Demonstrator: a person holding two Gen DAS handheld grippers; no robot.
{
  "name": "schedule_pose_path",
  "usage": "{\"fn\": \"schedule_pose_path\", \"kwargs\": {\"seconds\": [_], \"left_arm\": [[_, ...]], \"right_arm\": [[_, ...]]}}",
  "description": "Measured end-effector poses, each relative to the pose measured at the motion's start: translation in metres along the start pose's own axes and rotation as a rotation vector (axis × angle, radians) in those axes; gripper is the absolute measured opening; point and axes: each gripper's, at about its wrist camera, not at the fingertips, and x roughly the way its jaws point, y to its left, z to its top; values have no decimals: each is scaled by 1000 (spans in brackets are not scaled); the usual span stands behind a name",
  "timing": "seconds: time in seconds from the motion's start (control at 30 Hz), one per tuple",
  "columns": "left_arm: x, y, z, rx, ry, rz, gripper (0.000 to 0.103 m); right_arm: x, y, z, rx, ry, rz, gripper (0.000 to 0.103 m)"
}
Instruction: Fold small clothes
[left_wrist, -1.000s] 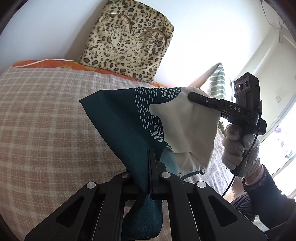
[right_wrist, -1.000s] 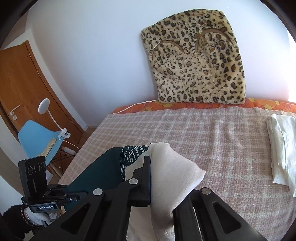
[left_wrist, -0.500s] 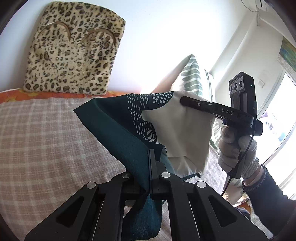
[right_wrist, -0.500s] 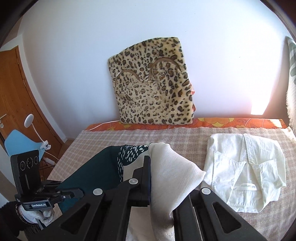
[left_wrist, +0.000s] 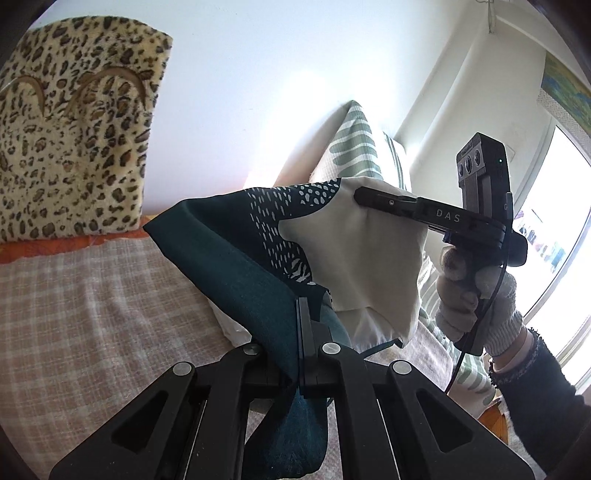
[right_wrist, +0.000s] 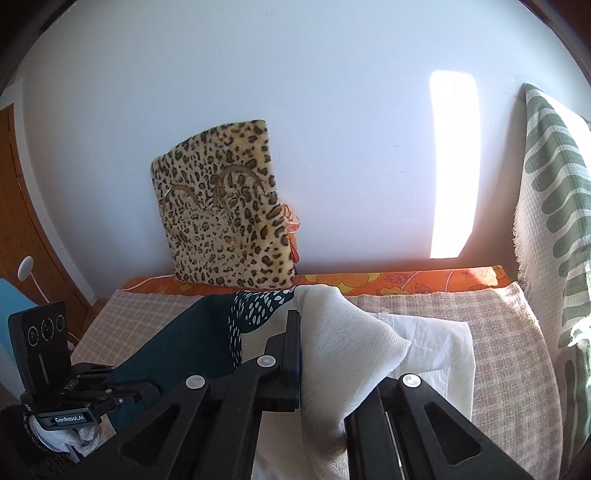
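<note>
Nearest the lens, the left gripper (left_wrist: 300, 332) has its jaws pressed together on the dark teal part of the garment (left_wrist: 236, 266); the pinched edge is hidden between the pads, and the cloth's lower end drops out of sight behind the gripper's black frame. The right gripper (right_wrist: 295, 354) is likewise closed, clamped on the cream part of the same garment (right_wrist: 343, 343); where exactly its pads bite is covered by a bulge of cloth. The garment hangs stretched between the two grippers, lifted above the bed (left_wrist: 74, 302); a speckled band joins teal and cream.

Beyond it, a folded white shirt (right_wrist: 436, 339) lies on the checked bedcover, partly hidden by the held cloth; bare cover shows to its right, up to the green-patterned throw (right_wrist: 546, 221). The gloved right hand (left_wrist: 476, 299) grips its handle; the sleeve is cut off at the frame edge.

Farther back, an orange strip edges the bed; a leopard-print cushion (right_wrist: 221, 210) leans on the white wall; a wooden door (right_wrist: 22, 206) is cropped at the left.
</note>
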Motion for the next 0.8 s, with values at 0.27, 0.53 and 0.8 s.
{"fn": "schedule_pose_path", "kwargs": {"seconds": [0.27, 0.53, 0.8], "left_arm": [[50, -8, 24, 16, 11, -18, 3], [100, -1, 34, 21, 47, -23, 3], [142, 17, 18, -6, 112, -6, 3]], "right_arm": [[17, -42, 21, -13, -7, -46, 0], [46, -81, 30, -16, 17, -71, 0], [95, -123, 18, 33, 82, -40, 0]]}}
